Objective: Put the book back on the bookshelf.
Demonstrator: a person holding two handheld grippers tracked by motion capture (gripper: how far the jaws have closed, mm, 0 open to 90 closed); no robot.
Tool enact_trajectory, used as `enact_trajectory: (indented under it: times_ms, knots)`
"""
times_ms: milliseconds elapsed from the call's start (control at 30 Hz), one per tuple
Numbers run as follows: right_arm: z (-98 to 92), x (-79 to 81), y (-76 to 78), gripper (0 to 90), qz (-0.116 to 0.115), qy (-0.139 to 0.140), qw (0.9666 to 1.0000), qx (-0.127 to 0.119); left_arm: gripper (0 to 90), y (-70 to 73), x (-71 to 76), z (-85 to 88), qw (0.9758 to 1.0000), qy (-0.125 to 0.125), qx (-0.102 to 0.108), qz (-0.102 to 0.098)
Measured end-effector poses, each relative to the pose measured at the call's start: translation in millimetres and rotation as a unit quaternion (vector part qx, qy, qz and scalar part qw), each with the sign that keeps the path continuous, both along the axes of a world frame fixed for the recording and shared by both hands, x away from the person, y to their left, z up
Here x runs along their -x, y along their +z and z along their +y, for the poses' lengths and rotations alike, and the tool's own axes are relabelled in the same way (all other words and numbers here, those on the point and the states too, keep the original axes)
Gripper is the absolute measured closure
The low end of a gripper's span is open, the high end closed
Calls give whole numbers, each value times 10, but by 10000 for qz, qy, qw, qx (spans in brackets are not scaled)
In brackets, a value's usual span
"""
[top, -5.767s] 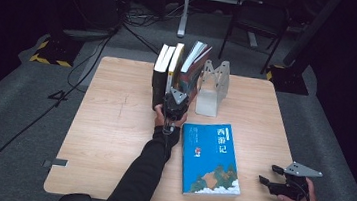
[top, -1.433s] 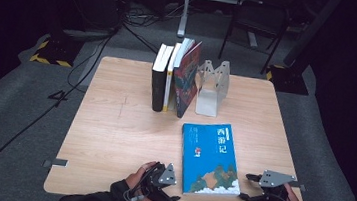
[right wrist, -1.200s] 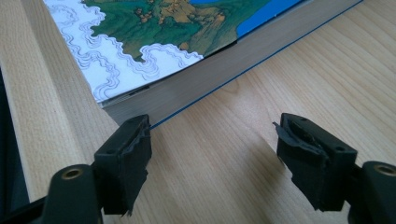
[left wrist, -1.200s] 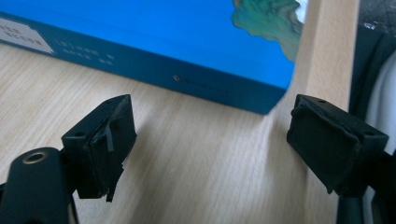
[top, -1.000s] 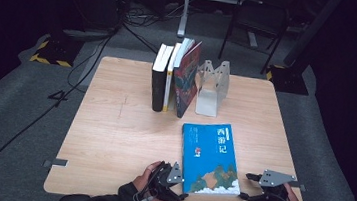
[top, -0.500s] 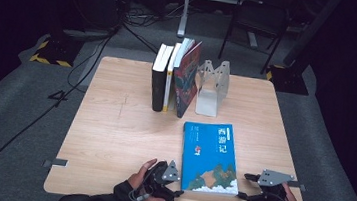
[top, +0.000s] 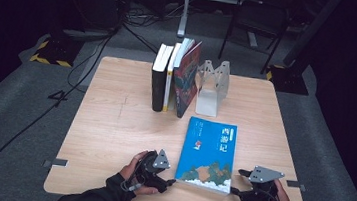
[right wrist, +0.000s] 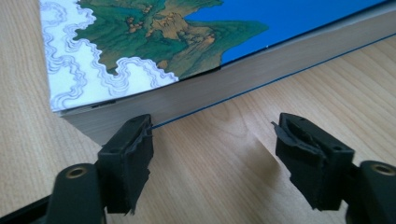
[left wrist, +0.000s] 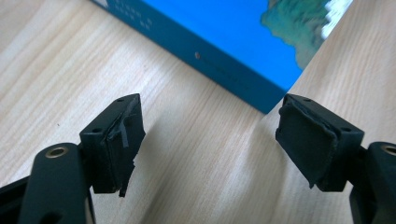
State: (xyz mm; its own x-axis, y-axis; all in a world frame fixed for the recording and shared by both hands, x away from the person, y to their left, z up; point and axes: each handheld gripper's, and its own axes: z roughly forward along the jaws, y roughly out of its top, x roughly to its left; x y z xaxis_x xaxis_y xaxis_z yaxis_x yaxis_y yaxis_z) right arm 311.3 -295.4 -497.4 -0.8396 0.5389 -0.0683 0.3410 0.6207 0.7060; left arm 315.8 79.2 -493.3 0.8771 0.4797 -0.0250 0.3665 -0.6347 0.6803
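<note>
A blue book (top: 208,154) with a painted landscape on its cover lies flat on the wooden table (top: 114,119), near the front edge. My left gripper (top: 170,181) lies low at the book's near left corner and points right. It is open; its jaws have just been opening, with bare wood between them. In the left gripper view (left wrist: 210,140) the book's spine (left wrist: 224,32) is just beyond the pads. My right gripper (top: 235,191) is open at the near right corner. In the right gripper view (right wrist: 212,144) the left pad (right wrist: 128,158) is close against the page edge (right wrist: 196,100).
Several books (top: 174,77) stand upright at the back of the table, leaning against a pale metal bookend (top: 211,86). Cables run over the dark floor on the left. A chair stands behind the table.
Seconds ago my left hand was up at the standing books; it now rests by the front edge. Over the last second it slid right toward the book's corner. The right gripper has stayed still.
</note>
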Motion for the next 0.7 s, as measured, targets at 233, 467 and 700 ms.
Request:
enact_trajectory:
  times_ms: [233,467,700]
  knots:
    - [3,0,26,263,-100,70,9999,23,221,36,75,-90,9997,-178,-27,-178]
    - [-32,-29,102,264,-158,-17,9996,-228,208,100,142,-236,9987,-430,49,-273]
    - [-40,-36,73,282,18,218,9997,-108,208,118,157,-273,9980,-552,129,-283]
